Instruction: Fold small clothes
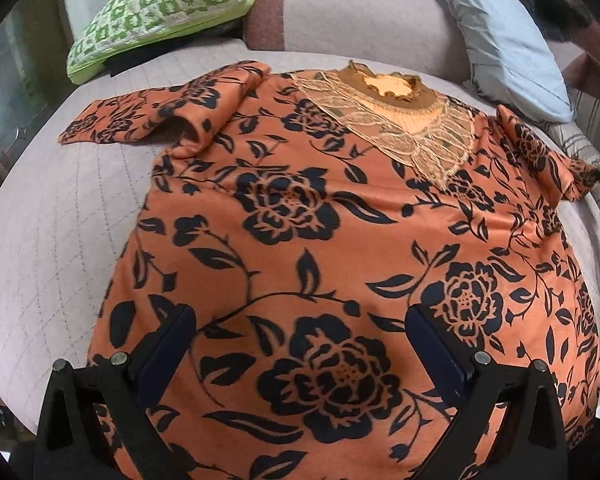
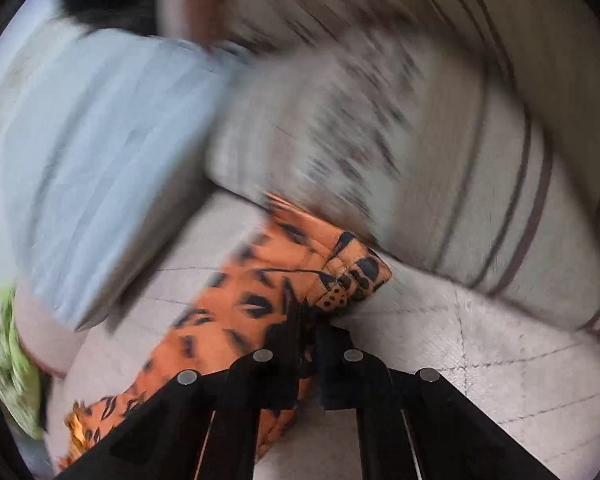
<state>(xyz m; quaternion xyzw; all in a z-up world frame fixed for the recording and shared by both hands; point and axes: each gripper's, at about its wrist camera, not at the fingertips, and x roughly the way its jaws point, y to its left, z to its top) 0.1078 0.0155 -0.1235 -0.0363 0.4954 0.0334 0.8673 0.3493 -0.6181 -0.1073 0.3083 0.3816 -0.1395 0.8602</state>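
an orange flowered top (image 1: 300, 220) lies spread flat on a quilted sofa seat (image 1: 48, 240), neck toward 12 o'clock, one sleeve (image 1: 156, 112) folded at 10 o'clock. the left gripper (image 1: 300, 344) hovers over the hem, fingers wide apart. the right gripper (image 2: 310, 320) is pinched tight on the other sleeve's (image 2: 260, 292) cuff. a green checked cushion (image 1: 160, 12) sits at 11 o'clock, a grey pillow (image 1: 500, 40) at 1 o'clock.

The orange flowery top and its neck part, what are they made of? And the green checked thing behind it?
The orange top looks like soft, velvety knit cloth: matte, faintly fuzzy, printed with black flowers. Its neck panel seems to be lace or open crochet, since you can see holes and looping threads. The green checked cushion looks like quilted cotton, puffy with stitched squares, though that's a guess.
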